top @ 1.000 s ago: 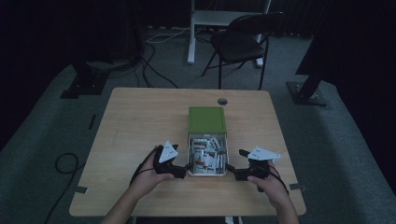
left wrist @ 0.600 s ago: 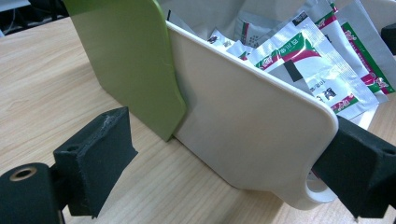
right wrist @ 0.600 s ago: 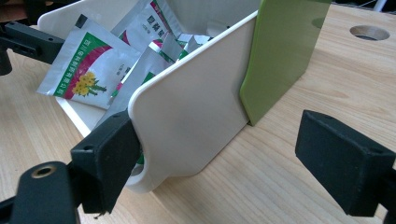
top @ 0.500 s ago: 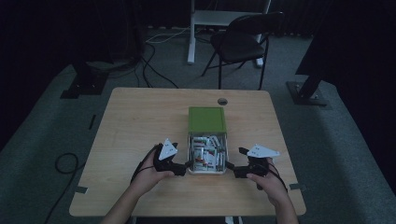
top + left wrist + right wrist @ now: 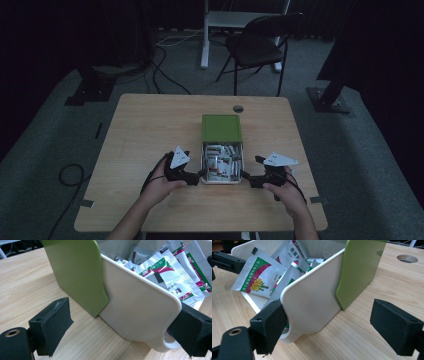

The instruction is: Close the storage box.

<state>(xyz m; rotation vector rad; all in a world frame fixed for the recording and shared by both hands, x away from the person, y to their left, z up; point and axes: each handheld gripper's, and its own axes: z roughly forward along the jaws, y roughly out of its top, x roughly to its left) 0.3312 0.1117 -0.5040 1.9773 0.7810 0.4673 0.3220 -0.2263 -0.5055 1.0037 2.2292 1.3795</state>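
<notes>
Hardly anything has shifted over the last second: both hands have edged slightly inward, and the white drawer (image 5: 220, 162) full of sachets (image 5: 220, 161) sits as it did, pulled toward the person out of its green case (image 5: 221, 128) on the table (image 5: 150, 130). From where I stand, the left gripper (image 5: 198, 176) has its jaws spread wide around the drawer's near left corner, one pad (image 5: 51, 322) outside on bare wood, the other tucked against the inner face of the side wall. The right gripper (image 5: 245, 177) mirrors it at the near right corner, likewise unclenched, straddling its wall without pinching. The drawer lies straight ahead of both, between them, its long axis running away from the person into the case. Neither hand is nearer; I'd judge that a push or pull along that axis needs both jaws closing together.
</notes>
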